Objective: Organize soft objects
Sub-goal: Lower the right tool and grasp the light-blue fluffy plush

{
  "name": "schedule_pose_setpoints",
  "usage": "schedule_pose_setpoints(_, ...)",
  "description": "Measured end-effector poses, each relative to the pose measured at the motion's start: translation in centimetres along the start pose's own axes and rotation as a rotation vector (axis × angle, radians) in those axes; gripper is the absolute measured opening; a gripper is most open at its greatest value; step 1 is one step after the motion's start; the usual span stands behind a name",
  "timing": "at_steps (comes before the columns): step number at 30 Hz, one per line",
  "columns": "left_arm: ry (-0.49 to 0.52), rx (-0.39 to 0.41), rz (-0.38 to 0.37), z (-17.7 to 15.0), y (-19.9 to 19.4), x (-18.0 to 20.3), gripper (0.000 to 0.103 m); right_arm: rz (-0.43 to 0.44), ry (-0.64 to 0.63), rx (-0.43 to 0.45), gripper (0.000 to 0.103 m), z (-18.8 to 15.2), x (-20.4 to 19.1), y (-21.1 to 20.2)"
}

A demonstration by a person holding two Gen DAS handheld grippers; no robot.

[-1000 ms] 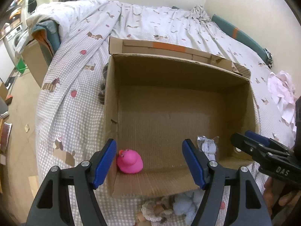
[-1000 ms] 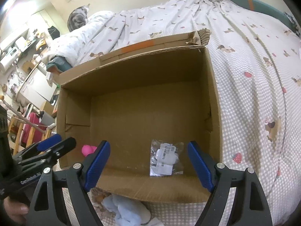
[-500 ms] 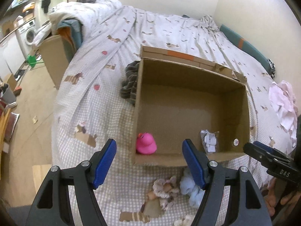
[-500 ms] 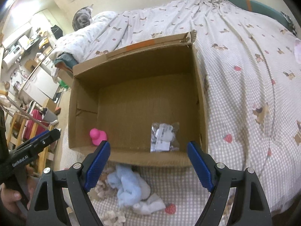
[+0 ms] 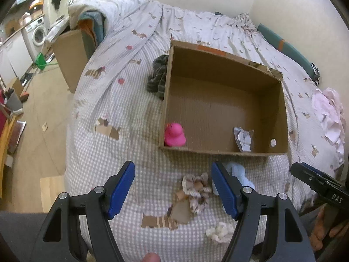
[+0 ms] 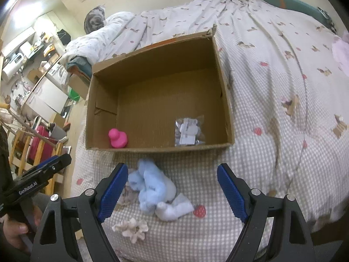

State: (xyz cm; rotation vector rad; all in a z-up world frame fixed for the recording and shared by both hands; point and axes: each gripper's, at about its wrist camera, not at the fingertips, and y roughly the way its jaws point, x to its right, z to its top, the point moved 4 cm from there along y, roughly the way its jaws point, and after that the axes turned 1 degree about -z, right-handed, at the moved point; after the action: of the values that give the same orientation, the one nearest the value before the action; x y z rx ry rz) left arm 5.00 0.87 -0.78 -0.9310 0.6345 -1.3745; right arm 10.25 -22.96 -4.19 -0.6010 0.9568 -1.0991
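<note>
My left tongs point(image 5: 173, 188) apart, my right tongs point(image 6: 172, 188) apart, both above blue soft toy point(image 6: 150, 187), cardboard box point(image 6: 226, 109) far, pink duck point(image 6: 117, 138) inside near-left.

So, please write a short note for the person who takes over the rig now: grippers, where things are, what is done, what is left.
Left gripper: jaws open, holding nothing, above the bed in front of the box.
Right gripper: jaws open, holding nothing, above the light blue plush.
In the cardboard box: pink duck and a clear packet.
On the bed outside, near the front wall: blue plush, white sock, beige scrunchie, cream scrunchie.
Left: put these four into the box.
</note>
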Motion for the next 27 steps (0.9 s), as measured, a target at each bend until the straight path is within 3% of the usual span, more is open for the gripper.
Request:
schedule_pose_setpoints(4, -0.029, -0.041, 0.022, -1.0, 0.4, -0.6, 0.083, -0.012, -0.007, -0.010, 0.089, -1.1, 0.1, -0.2)
schedule_pose_setpoints(6, -0.034, -0.043, 0.028, -1.3, 0.4, -0.8, 0.086, -0.022, -0.010, -0.020, 0.089, -1.7, 0.2, -0.2)
schedule_pose_setpoints(10, -0.045, -0.034, 0.026, -1.5, 0.5, -0.9, 0.101, -0.040, -0.009, -0.038, 0.089, -2.6, 0.8, 0.1)
schedule_pose_setpoints(18, -0.056, -0.075, 0.032, -2.0, 1.7, -0.9, 0.101, -0.027, 0.075, -0.058, 0.089, -2.7, 2.6, 0.4)
schedule_pose_setpoints(22, -0.024, -0.106, 0.089, -2.5, 2.6, -1.0, 0.101, -0.036, 0.083, -0.079, 0.089, -2.6, 2.9, 0.9)
schedule_pose_setpoints(27, -0.063, -0.128, 0.107, -2.6, 3.3, -2.1, 0.101, -0.047, 0.109, -0.119, 0.089, -2.9, 3.4, 1.8)
